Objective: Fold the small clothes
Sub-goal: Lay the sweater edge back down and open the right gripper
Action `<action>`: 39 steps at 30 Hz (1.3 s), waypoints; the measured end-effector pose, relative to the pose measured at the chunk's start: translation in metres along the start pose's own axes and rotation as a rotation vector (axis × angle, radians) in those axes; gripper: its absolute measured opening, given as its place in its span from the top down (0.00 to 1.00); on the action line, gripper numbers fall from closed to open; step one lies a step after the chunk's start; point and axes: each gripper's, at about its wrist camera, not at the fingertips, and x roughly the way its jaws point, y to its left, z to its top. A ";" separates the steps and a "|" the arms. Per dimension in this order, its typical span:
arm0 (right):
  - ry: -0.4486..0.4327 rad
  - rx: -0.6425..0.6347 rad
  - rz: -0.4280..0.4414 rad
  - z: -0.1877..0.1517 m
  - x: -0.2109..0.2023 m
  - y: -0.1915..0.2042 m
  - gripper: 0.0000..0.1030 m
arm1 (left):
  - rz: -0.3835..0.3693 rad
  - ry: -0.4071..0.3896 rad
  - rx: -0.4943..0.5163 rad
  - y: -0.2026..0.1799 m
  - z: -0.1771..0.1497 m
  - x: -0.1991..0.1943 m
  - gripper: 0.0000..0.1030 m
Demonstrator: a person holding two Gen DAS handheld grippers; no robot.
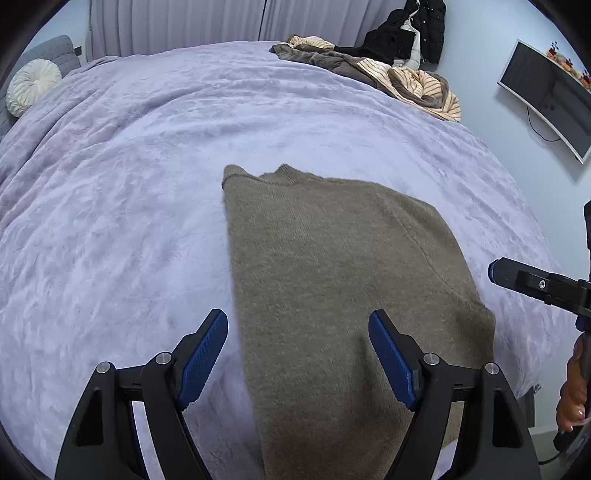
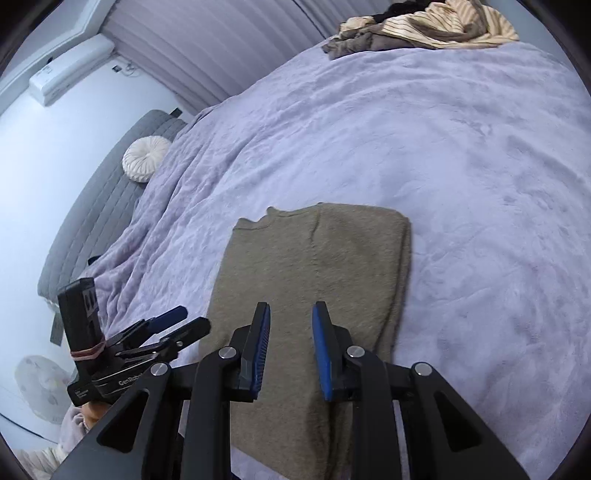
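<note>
A khaki knitted sweater (image 1: pixel 332 280) lies folded lengthwise on the lilac bedspread (image 1: pixel 129 184), collar at the far end. My left gripper (image 1: pixel 297 328) is open and empty, hovering over the sweater's near left edge. In the right wrist view the sweater (image 2: pixel 314 266) lies flat, sleeves folded in. My right gripper (image 2: pixel 291 325) is open with a narrower gap and empty, above the sweater's near end. The left gripper (image 2: pixel 181 321) shows at the left, and the right gripper (image 1: pixel 517 275) at the right edge of the left wrist view.
A pile of striped and brown clothes (image 1: pixel 388 74) lies at the bed's far right corner, with a black jacket (image 1: pixel 410 33) behind. A round white cushion (image 1: pixel 31 86) sits by the grey headboard. A monitor (image 1: pixel 550 96) hangs on the right wall.
</note>
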 end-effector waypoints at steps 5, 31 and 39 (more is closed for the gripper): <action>0.068 -0.034 -0.124 -0.037 0.019 -0.011 0.77 | 0.030 0.017 0.011 -0.008 -0.030 0.015 0.18; 0.014 0.151 -0.177 -0.098 -0.011 -0.056 0.70 | 0.036 0.067 -0.076 -0.003 -0.061 0.008 0.17; -0.004 0.169 -0.219 -0.096 -0.034 -0.053 0.63 | 0.084 0.047 -0.070 -0.007 -0.059 -0.006 0.17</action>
